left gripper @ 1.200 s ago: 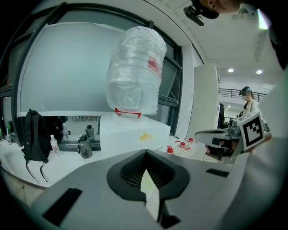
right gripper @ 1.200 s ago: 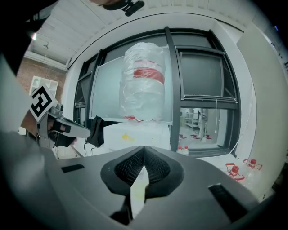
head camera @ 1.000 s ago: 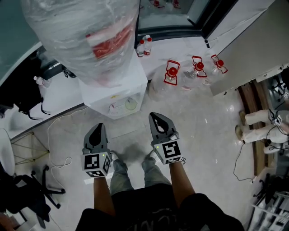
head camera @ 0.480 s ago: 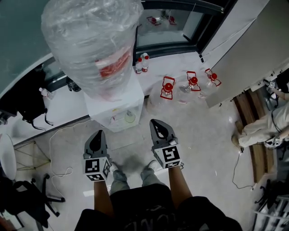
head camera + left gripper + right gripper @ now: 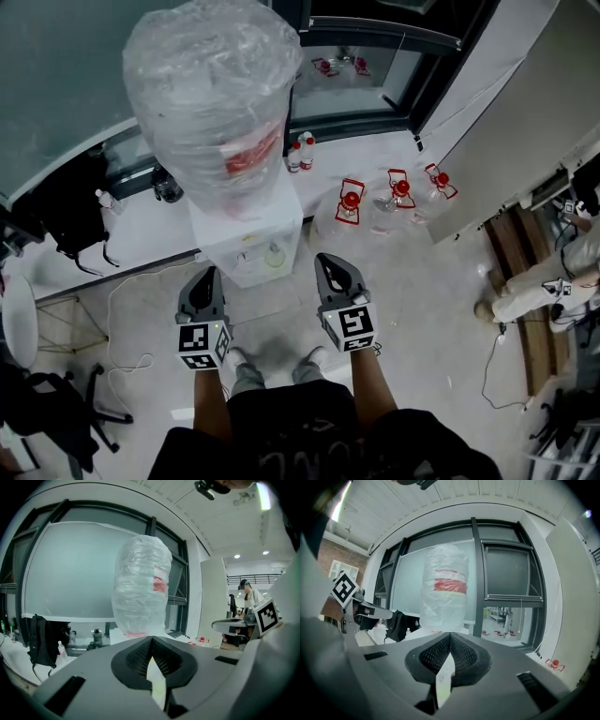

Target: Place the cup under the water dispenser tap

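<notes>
A pale tiled floor (image 5: 422, 281) runs to dark-framed windows (image 5: 506, 573). Against them stands a white water dispenser (image 5: 246, 239) carrying a plastic-wrapped bottle (image 5: 214, 84). The left gripper (image 5: 208, 274) and right gripper (image 5: 328, 260) hover before it, both clenched and empty. Only the head view shows the small pale cup (image 5: 273, 255) at the dispenser's front. Only the gripper views show the ceiling (image 5: 440, 498).

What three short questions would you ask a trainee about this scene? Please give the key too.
1. True or false: the left gripper holds a cup between its jaws.
2. Where does the wrapped bottle stand? A: on the water dispenser; B: on a chair; C: on a shelf.
3. Fill in: ___ jugs with red handles are on the floor.
Key: 1 false, its jaws are together with nothing between them; 2 A; 3 three.
</notes>
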Demonstrator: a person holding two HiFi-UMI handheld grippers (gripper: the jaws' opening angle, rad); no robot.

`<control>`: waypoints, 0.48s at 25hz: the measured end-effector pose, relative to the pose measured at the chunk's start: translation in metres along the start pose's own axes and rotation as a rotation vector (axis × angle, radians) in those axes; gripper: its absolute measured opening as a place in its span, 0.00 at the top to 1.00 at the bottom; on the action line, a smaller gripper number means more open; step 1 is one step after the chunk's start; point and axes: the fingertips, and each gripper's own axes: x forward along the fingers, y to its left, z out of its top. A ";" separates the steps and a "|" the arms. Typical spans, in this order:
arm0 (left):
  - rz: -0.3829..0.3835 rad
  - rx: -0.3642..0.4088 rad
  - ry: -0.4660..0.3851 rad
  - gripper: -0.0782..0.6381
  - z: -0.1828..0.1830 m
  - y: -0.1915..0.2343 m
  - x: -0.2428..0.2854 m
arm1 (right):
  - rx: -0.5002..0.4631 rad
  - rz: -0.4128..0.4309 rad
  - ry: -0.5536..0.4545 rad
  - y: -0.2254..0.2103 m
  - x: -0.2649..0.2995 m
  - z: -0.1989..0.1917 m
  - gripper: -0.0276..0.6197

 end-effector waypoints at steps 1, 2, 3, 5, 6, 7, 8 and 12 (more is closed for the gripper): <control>0.003 0.002 -0.004 0.88 0.003 0.002 -0.001 | -0.001 0.002 -0.004 0.000 0.000 0.003 0.93; 0.006 0.006 -0.006 0.88 0.007 0.004 -0.003 | -0.002 0.005 -0.009 0.001 0.000 0.006 0.94; 0.010 0.010 -0.009 0.88 0.011 0.006 -0.004 | -0.003 0.007 -0.014 0.001 0.001 0.010 0.94; 0.018 0.012 -0.015 0.88 0.017 0.010 -0.005 | -0.004 0.013 -0.024 0.003 0.002 0.016 0.94; 0.021 0.012 -0.018 0.88 0.020 0.011 -0.006 | -0.004 0.015 -0.026 0.004 0.003 0.017 0.94; 0.024 0.014 -0.020 0.88 0.023 0.012 -0.007 | -0.004 0.016 -0.028 0.004 0.003 0.019 0.94; 0.025 0.019 -0.022 0.88 0.025 0.012 -0.007 | -0.004 0.016 -0.029 0.005 0.003 0.020 0.94; 0.022 0.033 -0.033 0.88 0.034 0.012 -0.006 | -0.012 0.017 -0.025 0.004 0.006 0.019 0.94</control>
